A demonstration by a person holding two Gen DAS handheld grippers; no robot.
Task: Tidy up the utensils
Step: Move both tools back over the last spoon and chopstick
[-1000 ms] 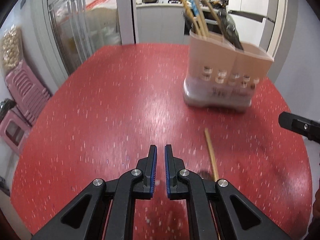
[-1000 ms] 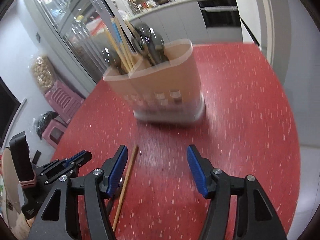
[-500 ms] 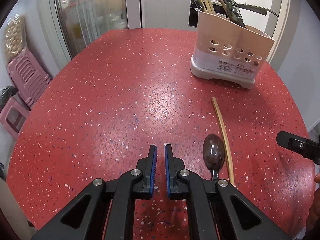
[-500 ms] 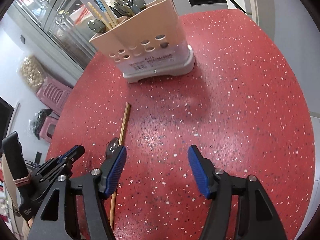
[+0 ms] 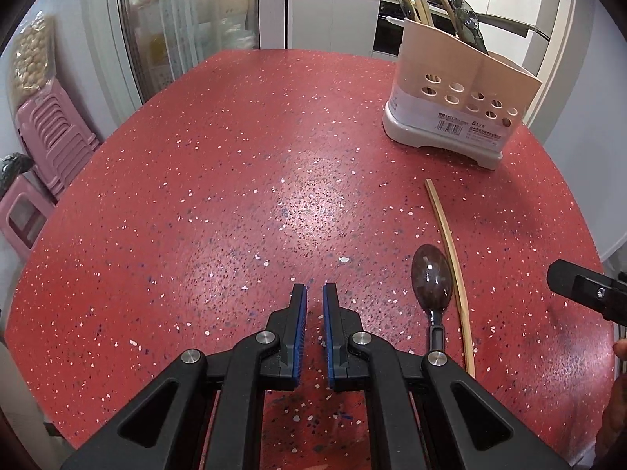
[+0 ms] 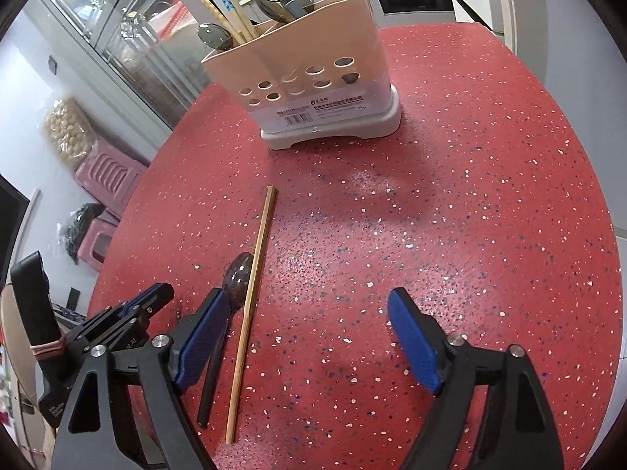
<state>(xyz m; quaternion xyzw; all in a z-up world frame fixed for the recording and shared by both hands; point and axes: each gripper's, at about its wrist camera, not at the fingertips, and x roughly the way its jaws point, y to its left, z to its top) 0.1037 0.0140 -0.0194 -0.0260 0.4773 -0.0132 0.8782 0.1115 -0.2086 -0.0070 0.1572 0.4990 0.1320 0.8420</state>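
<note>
Two utensils, a spoon (image 6: pixel 236 279) and a chopstick (image 6: pixel 252 302), lie side by side near the red table's (image 6: pixel 490 215) front edge. Left gripper (image 5: pixel 314 305) jaws are together and empty; right gripper (image 6: pixel 309 337) jaws are opening, nothing between.

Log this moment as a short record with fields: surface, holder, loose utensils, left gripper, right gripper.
surface: red speckled table
holder: beige utensil holder on a white base, upright at the far side, with chopsticks and spoons standing in it
loose utensils: one wooden chopstick and one dark spoon lying side by side on the table, bowl end toward the holder
left gripper: shut, nothing between its pads, spoon just to its right
right gripper: jaws opening, wide apart, chopstick lying between them and untouched
</note>
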